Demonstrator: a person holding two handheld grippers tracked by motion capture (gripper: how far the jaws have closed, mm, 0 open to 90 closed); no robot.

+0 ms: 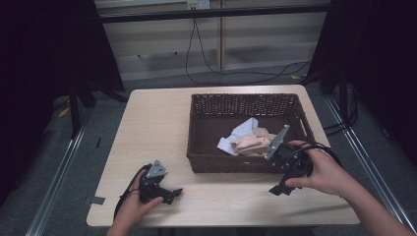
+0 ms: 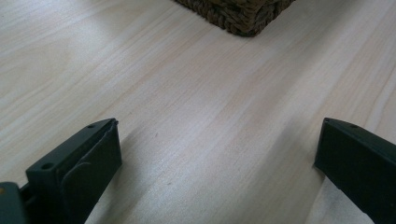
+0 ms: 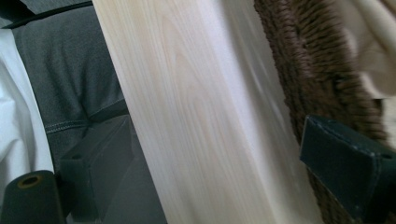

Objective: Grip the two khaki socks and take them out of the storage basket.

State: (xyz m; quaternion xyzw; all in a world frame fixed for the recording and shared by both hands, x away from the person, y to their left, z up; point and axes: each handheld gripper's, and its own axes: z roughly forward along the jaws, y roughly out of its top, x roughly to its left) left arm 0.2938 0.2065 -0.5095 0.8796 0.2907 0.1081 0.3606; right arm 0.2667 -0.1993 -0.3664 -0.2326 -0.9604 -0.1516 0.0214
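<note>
Two grippers work at one pale wooden table (image 1: pixel 157 123). Nearest the person, the left gripper (image 1: pixel 169 192) rests low over the front of the tabletop, well apart from the basket; in its own view its two black jaws stand wide apart with bare wood between them and one corner of the basket beyond. The right gripper (image 1: pixel 281 188) is held in the right hand (image 1: pixel 322 172) just beside the basket's near right corner, tilted on its side; its own view shows its two jaws spread apart, one over the table's edge and the other against the woven wall, clamped on nothing. Farther off stands one dark brown wicker basket (image 1: pixel 246 104), and inside it lie two crumpled cloths touching each other: one peach-coloured cloth (image 1: pixel 251 144) toward the near wall and one pale blue-white cloth (image 1: pixel 242 132) partly under it.
</note>
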